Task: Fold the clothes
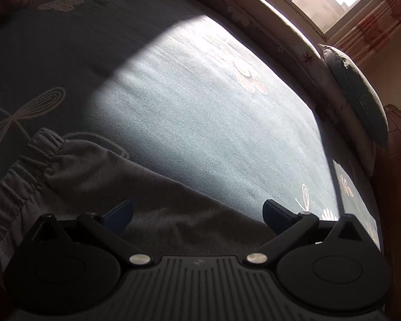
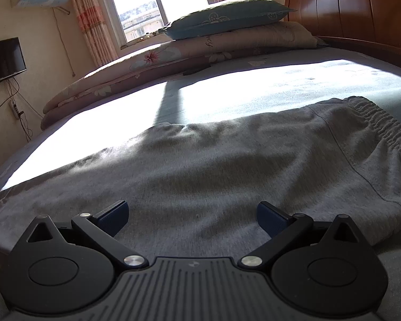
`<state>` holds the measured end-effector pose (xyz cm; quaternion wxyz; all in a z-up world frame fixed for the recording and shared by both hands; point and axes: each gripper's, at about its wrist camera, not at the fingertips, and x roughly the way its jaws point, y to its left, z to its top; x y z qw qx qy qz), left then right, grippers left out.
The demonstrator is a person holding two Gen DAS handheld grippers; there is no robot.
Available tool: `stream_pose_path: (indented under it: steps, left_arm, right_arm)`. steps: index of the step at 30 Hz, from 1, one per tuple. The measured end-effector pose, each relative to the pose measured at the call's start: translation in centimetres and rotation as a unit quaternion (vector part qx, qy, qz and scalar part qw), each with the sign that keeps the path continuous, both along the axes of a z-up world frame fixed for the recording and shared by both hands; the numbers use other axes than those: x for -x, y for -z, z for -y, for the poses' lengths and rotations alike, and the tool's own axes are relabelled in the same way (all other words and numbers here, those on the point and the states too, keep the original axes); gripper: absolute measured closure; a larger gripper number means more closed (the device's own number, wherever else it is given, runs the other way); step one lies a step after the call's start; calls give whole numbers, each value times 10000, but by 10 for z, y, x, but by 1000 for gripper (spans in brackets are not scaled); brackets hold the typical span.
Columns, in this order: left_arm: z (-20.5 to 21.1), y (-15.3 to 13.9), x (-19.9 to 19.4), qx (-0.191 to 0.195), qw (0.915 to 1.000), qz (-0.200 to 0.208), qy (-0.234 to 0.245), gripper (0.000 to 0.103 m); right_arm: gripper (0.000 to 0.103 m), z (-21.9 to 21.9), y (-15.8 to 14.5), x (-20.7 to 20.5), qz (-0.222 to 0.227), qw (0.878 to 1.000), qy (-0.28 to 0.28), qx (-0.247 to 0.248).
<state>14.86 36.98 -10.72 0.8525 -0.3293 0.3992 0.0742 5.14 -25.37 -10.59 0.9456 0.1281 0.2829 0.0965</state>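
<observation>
Grey knit cloth makes up the one garment (image 2: 200, 165) in view, a pair of sweatpants with a gathered elastic waistband (image 2: 382, 125), spread flat on the bed (image 2: 254, 91). In the right wrist view it fills the near half of the mattress, the waistband at the far right. In the left wrist view the same garment (image 1: 136, 187) lies along the bottom, its waistband at the left.

The right gripper (image 2: 192, 218) hangs low over the middle of the cloth, its two fingers (image 2: 113, 215) spread wide and holding nothing. Whether they touch the fabric cannot be told. The left gripper (image 1: 197, 215) sits over the garment's edge, its two fingers (image 1: 276, 215) likewise wide apart and empty.

Beyond lie one folded floral quilt (image 2: 173, 61) and one teal pillow (image 2: 227, 16) stacked on it, beside a wooden headboard (image 2: 347, 8). One window (image 2: 157, 5) stands behind them, and sun falls in one broad patch across the blue sheet.
</observation>
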Motion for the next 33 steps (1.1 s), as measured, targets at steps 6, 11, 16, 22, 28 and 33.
stream_pose_path:
  steps: [6, 11, 16, 22, 28, 33]
  left_arm:
    - [-11, 10, -22, -358, 9992, 52, -185, 1]
    - [-5, 0, -29, -790, 9967, -112, -119, 1]
    - [18, -20, 3, -675, 9971, 272, 230, 1]
    - [25, 2, 23, -182, 9993, 101, 295, 1]
    - [11, 15, 22, 40, 9996, 291, 43, 1]
    - [17, 7, 19, -247, 9992, -34, 307, 1]
  right_arm:
    - [0, 2, 0, 0, -13, 10000, 8, -59]
    - [0, -1, -1, -1, -27, 10000, 20, 35]
    - [0, 1, -1, 0, -17, 10000, 16, -12]
    - [0, -1, 0, 1, 11, 10000, 11, 46]
    - [0, 1, -1, 2, 22, 10000, -2, 1]
    - [0, 3, 0, 2, 26, 10000, 1, -55]
